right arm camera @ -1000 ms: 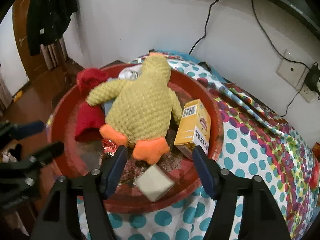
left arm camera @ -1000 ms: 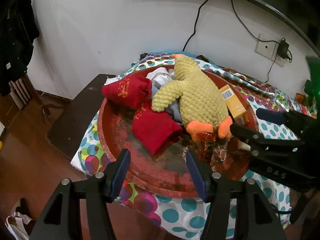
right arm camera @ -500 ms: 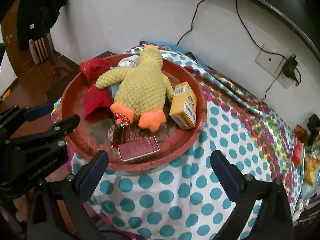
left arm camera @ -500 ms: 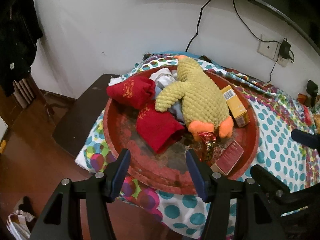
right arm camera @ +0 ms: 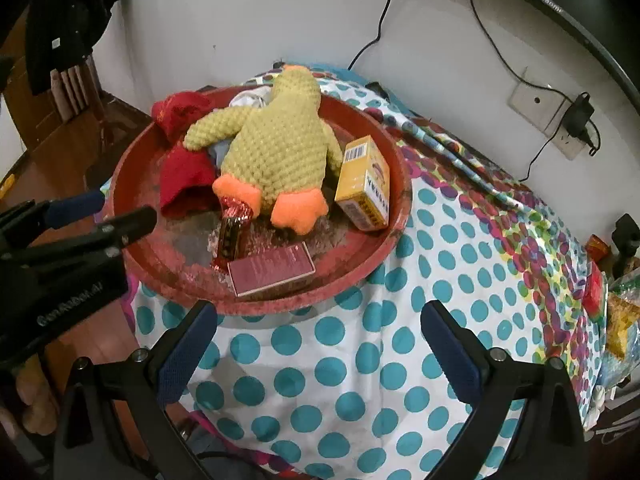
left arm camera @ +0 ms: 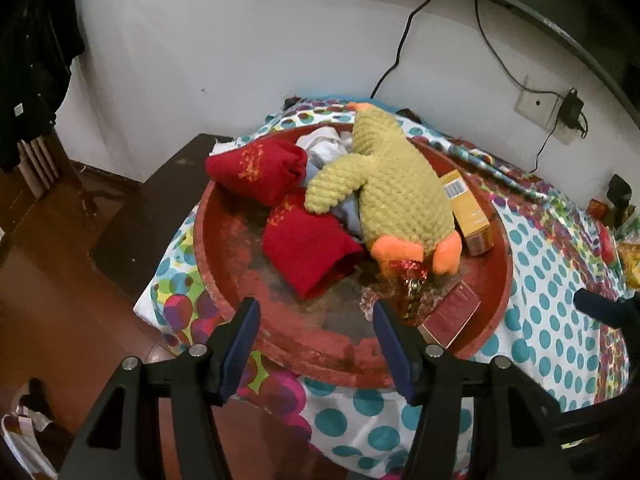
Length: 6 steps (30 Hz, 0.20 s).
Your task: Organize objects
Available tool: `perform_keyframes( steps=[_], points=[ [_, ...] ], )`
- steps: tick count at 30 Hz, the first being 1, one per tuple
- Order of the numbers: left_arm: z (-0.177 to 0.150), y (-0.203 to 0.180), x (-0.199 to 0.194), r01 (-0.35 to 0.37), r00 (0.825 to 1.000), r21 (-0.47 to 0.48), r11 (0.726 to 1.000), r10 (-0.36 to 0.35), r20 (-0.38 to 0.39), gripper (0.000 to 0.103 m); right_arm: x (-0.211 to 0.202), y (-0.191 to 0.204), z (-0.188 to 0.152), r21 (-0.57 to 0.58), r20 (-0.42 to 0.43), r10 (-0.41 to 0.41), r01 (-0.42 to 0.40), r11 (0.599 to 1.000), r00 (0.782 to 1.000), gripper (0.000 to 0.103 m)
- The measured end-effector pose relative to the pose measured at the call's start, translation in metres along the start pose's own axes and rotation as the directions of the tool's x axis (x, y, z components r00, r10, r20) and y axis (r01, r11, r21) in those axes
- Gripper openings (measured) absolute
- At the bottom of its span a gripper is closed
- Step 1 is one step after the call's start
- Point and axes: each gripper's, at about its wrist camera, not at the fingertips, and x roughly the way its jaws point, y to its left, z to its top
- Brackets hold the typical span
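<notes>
Both wrist cameras look steeply down, close in, sharing the red tray (left arm camera: 224, 280) (right arm camera: 384, 240); the right stands further right.

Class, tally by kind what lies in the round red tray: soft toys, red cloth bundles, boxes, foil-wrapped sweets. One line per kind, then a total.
Soft toys: 1, the yellow duck
Red cloth bundles: 2
Boxes: 2, yellow box, dark red box
Foil-wrapped sweets: 1
Total: 6, all in the tray; pale cloth under the duck not counted.
</notes>
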Motion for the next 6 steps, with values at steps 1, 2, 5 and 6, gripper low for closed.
perform_keyframes(
  steps=[1,2,5,6],
  points=[
    [0.0001,-0.0015,-0.0004,-0.006,1.000,0.011,1.000,0.006,0.002,0.060,0.0011,0.0002,-0.0002,0.001,-0.005,0.002,-0.002,1.000,1.000,0.101],
    [-0.0001,-0.0019,-0.0004,-0.006,1.000,0.014,1.000,0.006,0.001,0.060,0.0022,0.0003,-0.0003,0.003,-0.013,0.004,-0.004,1.000,1.000,0.101],
    [-0.0006,-0.0035,0.0005,-0.014,1.000,0.019,1.000,0.014,-0.007,0.060,0.0041,0.0004,-0.0007,0.011,-0.020,0.012,-0.012,1.000,1.000,0.101],
    [-0.0009,-0.0044,0.0001,-0.028,1.000,0.022,0.999,0.028,-0.004,0.060,0.0041,0.0004,-0.0007,0.011,-0.020,0.012,-0.012,1.000,1.000,0.101]
  ],
)
